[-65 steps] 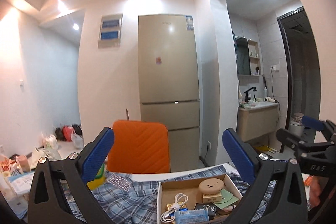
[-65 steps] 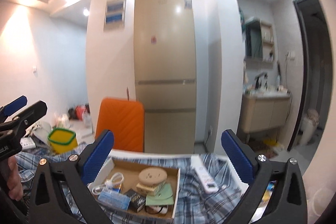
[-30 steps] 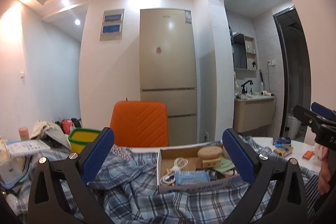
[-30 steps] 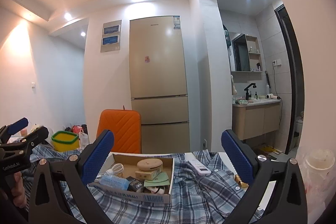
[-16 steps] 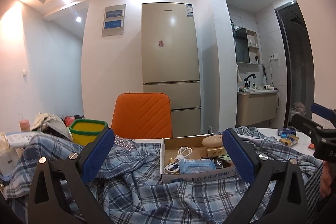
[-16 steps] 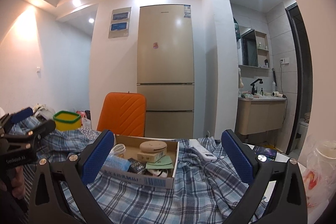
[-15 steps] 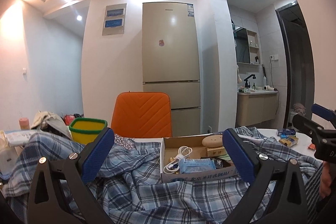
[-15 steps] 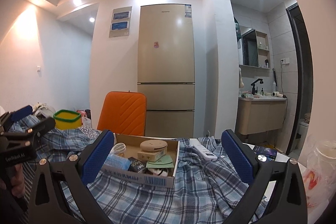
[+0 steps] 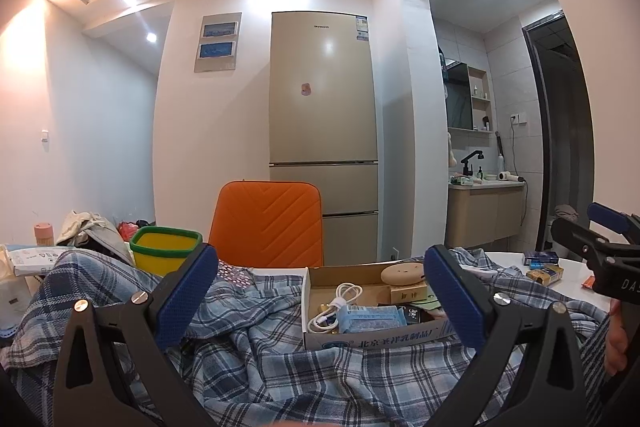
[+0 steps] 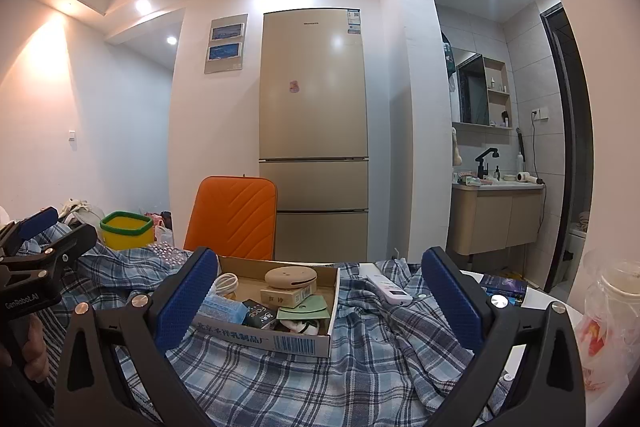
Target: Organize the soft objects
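Honestly this looks like square one to me. The blue plaid shirt (image 10: 360,359) is lying crumpled all over the surface (image 9: 576,291), bunched into folds, nothing about it folded or straightened yet. On top of it sits a shallow cardboard box (image 10: 276,341) full of small stuff: a white cable (image 9: 340,301), a blue tissue pack (image 9: 370,317), a round beige gadget (image 10: 291,277) and a few little cartons. A white remote (image 10: 386,287) is also resting on the fabric just right of the box.

The left gripper (image 9: 320,295) and the right gripper (image 10: 318,297) both have their jaws spread wide with nothing between them, hovering low over the near edge of the shirt. Neither one is touching the cloth as far as I can tell. Each shows up at the edge of the other's view, so they're side by side facing the same way.

So my read: nothing done so far, everything left. I'd guess the box and remote have to come off the shirt before it can be spread out or folded, since they pin down the middle of it. There's also a pile of pale cloth (image 9: 86,225) way over on the left behind the yellow tub with a green rim (image 9: 166,255), which might be part of the job too, can't say.
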